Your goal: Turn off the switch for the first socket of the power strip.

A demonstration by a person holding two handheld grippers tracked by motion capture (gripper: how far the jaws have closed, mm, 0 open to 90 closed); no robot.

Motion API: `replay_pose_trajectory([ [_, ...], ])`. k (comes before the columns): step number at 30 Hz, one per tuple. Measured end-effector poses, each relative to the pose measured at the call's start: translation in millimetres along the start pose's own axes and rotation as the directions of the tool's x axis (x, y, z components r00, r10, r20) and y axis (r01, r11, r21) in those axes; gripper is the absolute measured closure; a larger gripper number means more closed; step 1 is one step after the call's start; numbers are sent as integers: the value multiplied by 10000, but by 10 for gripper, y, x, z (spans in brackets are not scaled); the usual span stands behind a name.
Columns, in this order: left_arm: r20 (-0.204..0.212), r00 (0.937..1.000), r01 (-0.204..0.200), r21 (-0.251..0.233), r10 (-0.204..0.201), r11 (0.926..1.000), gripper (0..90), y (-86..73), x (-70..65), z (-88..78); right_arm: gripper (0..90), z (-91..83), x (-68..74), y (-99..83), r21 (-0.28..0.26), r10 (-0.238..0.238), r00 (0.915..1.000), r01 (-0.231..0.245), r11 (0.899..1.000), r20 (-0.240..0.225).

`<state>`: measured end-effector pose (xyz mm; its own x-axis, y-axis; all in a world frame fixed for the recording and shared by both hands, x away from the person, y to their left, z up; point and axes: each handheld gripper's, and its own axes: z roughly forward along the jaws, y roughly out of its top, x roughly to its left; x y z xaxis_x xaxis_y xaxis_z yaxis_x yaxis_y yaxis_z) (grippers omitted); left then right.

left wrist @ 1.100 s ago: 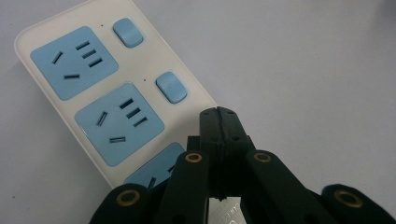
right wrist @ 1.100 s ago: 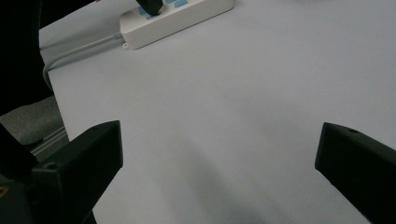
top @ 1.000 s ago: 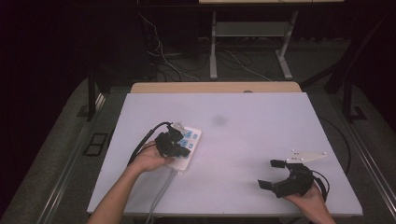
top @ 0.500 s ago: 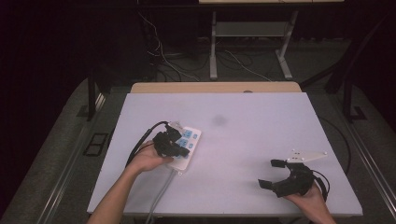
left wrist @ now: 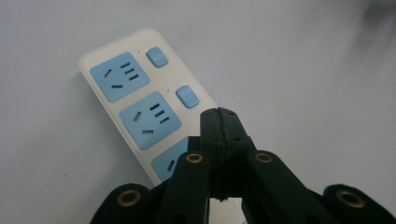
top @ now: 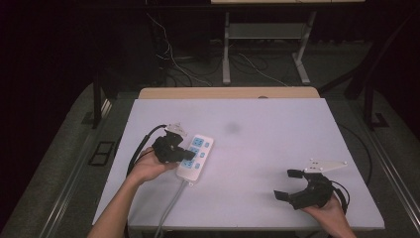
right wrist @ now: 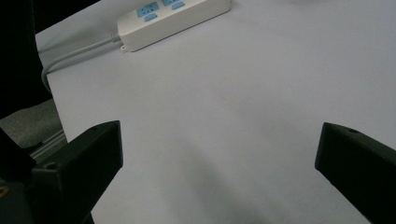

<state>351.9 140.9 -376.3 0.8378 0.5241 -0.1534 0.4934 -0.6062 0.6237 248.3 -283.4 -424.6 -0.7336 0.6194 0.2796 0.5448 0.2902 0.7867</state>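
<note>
Two grippers: the left gripper (left wrist: 218, 116), jaws pressed together on nothing, hovers over the power strip's (top: 195, 156) near switches. The strip's long axis runs away from it. The right gripper (top: 289, 184), gaping empty, sits well right of the strip.

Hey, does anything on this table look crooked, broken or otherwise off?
Nothing stands out. The white power strip lies flat on the table, merely angled to its edges, casing intact, nothing plugged in. The left gripper hangs shut above it.

Dim room beyond a white table (top: 277, 148): grey floor (top: 69, 163), tangled cables (top: 173, 54), metal-legged bench (top: 267, 44).
</note>
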Motion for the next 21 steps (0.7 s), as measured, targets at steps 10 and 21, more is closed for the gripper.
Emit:
replay_pose_trajectory([
  [10, -262, 9993, 238, -719, -257, 9971, 891, -77, -21, -242, 6, -5, 1, -6, -15, 31, 10000, -31, 10000, 8],
  [21, -47, 9971, 743, -1757, -763, 9816, 600, -277, -25, -514, 6, -6, 2, -8, -21, 58, 10000, -58, 10000, 7],
])
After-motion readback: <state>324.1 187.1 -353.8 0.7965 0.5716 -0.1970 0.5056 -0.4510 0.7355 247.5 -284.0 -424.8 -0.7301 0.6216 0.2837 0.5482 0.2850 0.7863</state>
